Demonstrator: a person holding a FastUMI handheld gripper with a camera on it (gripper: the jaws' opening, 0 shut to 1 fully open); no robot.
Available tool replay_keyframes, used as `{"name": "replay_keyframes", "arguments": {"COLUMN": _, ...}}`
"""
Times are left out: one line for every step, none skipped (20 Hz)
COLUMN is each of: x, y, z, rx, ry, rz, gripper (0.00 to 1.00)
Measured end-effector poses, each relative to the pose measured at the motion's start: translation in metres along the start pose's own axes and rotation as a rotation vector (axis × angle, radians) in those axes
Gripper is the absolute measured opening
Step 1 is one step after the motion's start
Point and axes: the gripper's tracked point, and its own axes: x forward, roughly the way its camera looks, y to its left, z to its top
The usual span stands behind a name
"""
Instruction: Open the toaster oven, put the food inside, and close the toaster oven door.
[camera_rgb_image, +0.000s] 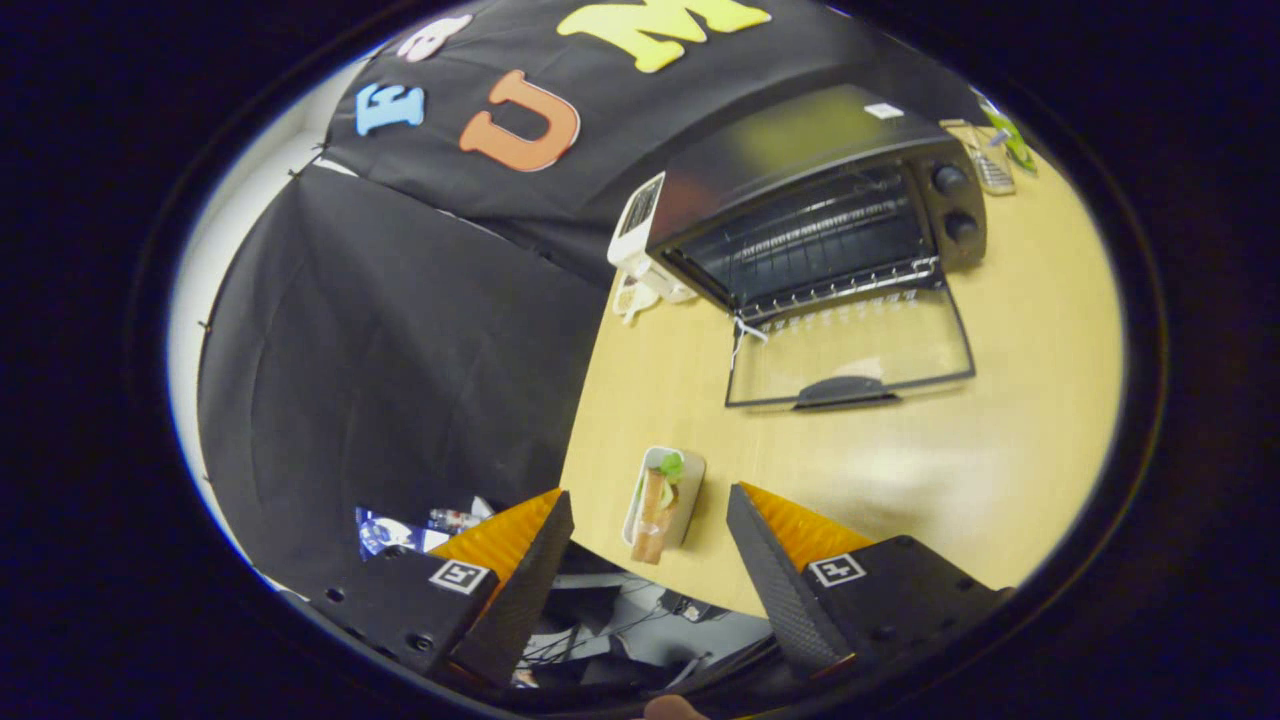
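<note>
A black toaster oven (820, 200) stands on the far part of the wooden table (980, 470). Its glass door (850, 350) lies folded down flat on the table, handle toward me, and the wire rack inside shows. A small white tray (665, 495) holding a sandwich with a green leaf sits near the table's near edge. My gripper (650, 500) is open, and the tray lies below, between the two fingertips, not touched by either. The fingers hover above the table's edge.
A white appliance (636, 225) stands just left of the oven, with a cord beside it. A few small items (990, 160) lie behind the oven's right side. Cables and clutter (620, 620) lie on the floor below the table edge.
</note>
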Motion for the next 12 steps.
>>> {"name": "replay_keyframes", "arguments": {"x": 0.012, "y": 0.0, "z": -0.006, "rx": 0.022, "ry": 0.025, "rz": 0.013, "gripper": 1.0}}
{"name": "replay_keyframes", "arguments": {"x": 0.023, "y": 0.004, "z": -0.016, "rx": 0.046, "ry": 0.058, "rz": 0.029, "gripper": 1.0}}
{"name": "replay_keyframes", "arguments": {"x": 0.036, "y": 0.008, "z": -0.025, "rx": 0.067, "ry": 0.095, "rz": 0.048, "gripper": 1.0}}
{"name": "replay_keyframes", "arguments": {"x": 0.047, "y": 0.008, "z": -0.034, "rx": 0.078, "ry": 0.131, "rz": 0.057, "gripper": 1.0}}
{"name": "replay_keyframes", "arguments": {"x": 0.055, "y": 0.006, "z": -0.04, "rx": 0.077, "ry": 0.161, "rz": 0.052, "gripper": 0.99}}
{"name": "replay_keyframes", "arguments": {"x": 0.065, "y": 0.002, "z": -0.046, "rx": 0.067, "ry": 0.186, "rz": 0.04, "gripper": 0.99}}
{"name": "replay_keyframes", "arguments": {"x": 0.077, "y": -0.003, "z": -0.053, "rx": 0.06, "ry": 0.208, "rz": 0.028, "gripper": 0.98}}
{"name": "replay_keyframes", "arguments": {"x": 0.086, "y": -0.005, "z": -0.059, "rx": 0.059, "ry": 0.22, "rz": 0.022, "gripper": 0.98}}
{"name": "replay_keyframes", "arguments": {"x": 0.093, "y": -0.009, "z": -0.063, "rx": 0.067, "ry": 0.232, "rz": 0.013, "gripper": 0.97}}
{"name": "replay_keyframes", "arguments": {"x": 0.101, "y": -0.011, "z": -0.064, "rx": 0.088, "ry": 0.232, "rz": 0.013, "gripper": 0.96}}
{"name": "replay_keyframes", "arguments": {"x": 0.107, "y": -0.013, "z": -0.066, "rx": 0.112, "ry": 0.236, "rz": 0.01, "gripper": 0.95}}
{"name": "replay_keyframes", "arguments": {"x": 0.114, "y": -0.017, "z": -0.067, "rx": 0.134, "ry": 0.243, "rz": 0.001, "gripper": 0.94}}
